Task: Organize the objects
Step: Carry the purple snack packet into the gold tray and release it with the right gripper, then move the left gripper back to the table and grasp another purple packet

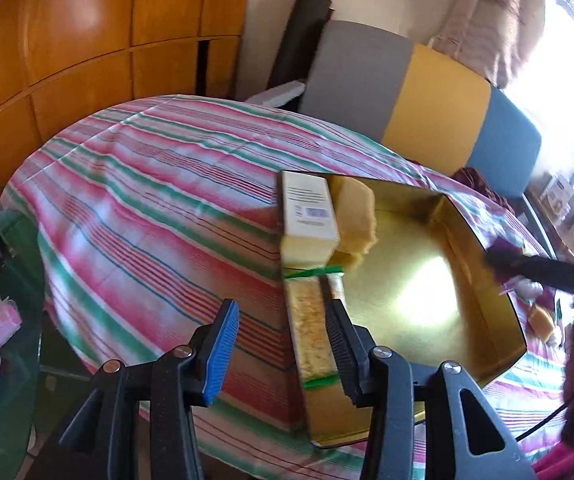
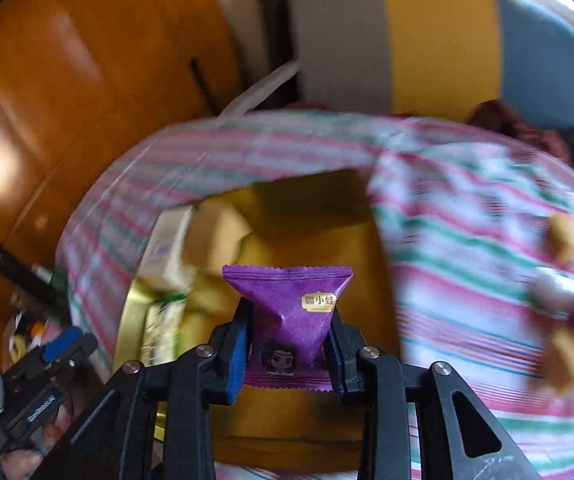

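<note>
Over the striped bedspread point(image 1: 135, 184) lies the gold tin tray point(image 1: 487, 280), the largest piece of the job, its shiny floor mostly bare. Along its left wall stand a cream carton point(image 1: 311, 208) with a barcode and fine print too small to read, a pale yellow wrapped cake point(image 1: 357, 216) and a green-edged snack packet point(image 1: 313, 328).

From the right wrist view, the right tool point(image 2: 287, 348) is closed nearly all the way on a purple triangular candy packet point(image 2: 291, 312), pinching its lower half, and hangs above the tray. A gold badge on the packet reads 疆小娃, over a small cartoon face.

My judgement: the step in hand is setting this packet into the tray. Done well, it goes low onto the bare floor beside the row already there, and is released only once it rests, so it neither bounces nor knocks the carton over.

The left tool point(image 1: 283, 344) stands partly open with the tray's left wall and the green-edged packet between its pads; whether they press I cannot tell.

More sweets point(image 2: 563, 236) wait loose on the bedspread to the right.
</note>
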`<state>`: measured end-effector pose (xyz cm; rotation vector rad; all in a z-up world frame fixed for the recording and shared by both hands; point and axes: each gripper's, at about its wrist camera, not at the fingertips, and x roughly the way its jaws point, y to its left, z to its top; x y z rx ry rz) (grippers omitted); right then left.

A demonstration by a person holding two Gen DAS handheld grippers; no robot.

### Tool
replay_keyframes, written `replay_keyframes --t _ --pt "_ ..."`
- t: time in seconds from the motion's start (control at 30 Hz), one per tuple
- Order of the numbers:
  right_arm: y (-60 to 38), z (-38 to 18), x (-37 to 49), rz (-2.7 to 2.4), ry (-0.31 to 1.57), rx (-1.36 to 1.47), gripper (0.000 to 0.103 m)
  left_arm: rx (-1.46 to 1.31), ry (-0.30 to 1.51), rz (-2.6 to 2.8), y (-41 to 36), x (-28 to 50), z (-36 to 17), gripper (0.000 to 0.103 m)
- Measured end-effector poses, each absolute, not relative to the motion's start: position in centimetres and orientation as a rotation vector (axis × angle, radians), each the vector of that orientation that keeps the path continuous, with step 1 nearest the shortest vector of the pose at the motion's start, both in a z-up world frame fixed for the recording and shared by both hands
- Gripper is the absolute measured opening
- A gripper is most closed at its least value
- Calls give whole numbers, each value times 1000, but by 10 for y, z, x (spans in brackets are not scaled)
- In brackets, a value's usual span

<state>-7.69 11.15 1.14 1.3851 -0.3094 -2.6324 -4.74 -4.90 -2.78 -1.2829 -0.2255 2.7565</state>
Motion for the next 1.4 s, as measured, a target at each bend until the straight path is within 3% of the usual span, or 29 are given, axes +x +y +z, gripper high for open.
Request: replay_keyframes --t 0.47,0.67,0.97,1.4 --pt "12 -66 -159 -2414 -202 1552 40 -1363 -301 2737 -69 -53 -47 45" --pt "25 -58 -154 -2407 -303 1481 55 -1357 -299 2742 -67 -53 -45 45" --pt "58 -26 -114 -2500 -300 1392 72 -1321 -253 2719 -54 -49 -39 45" --pt "208 20 -33 -2799 -474 1292 77 -1254 -117 2643 -4 -44 -19 45"
